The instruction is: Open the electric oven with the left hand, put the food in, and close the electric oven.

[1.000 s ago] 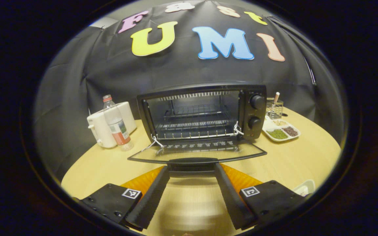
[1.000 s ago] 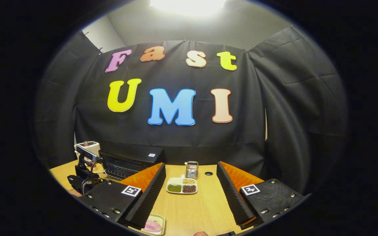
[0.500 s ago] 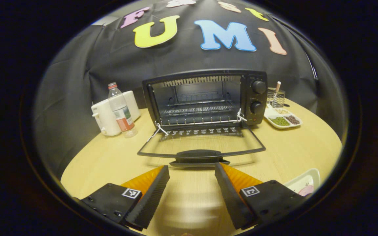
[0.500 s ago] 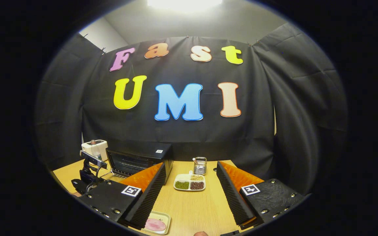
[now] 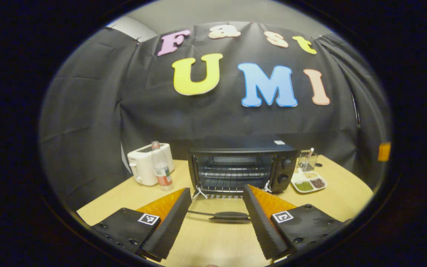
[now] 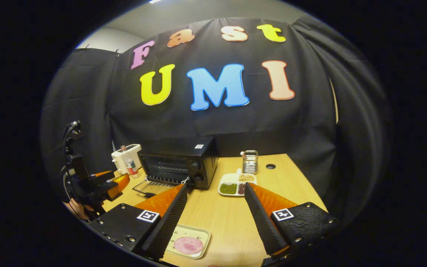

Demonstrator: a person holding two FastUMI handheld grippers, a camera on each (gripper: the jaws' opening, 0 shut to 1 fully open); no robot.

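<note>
Since a second ago the left claw has drawn back and up from the oven's door handle, which it then nearly touched; now the electric oven sits farther off, its door lying flat open on the desk. Both fingers of the left claw stand wide apart and hold nothing. In the right gripper view the left claw hangs at the near left, above the desk edge, just left of the open door.

The right claw is also spread open and empty, above the near desk. Food, a pink slice, lies on a small plate at the near edge, just beside that claw's left finger.

Left of the oven stand a white toaster and a bottle; to its right are a divided dish of beans and a wire holder.
</note>
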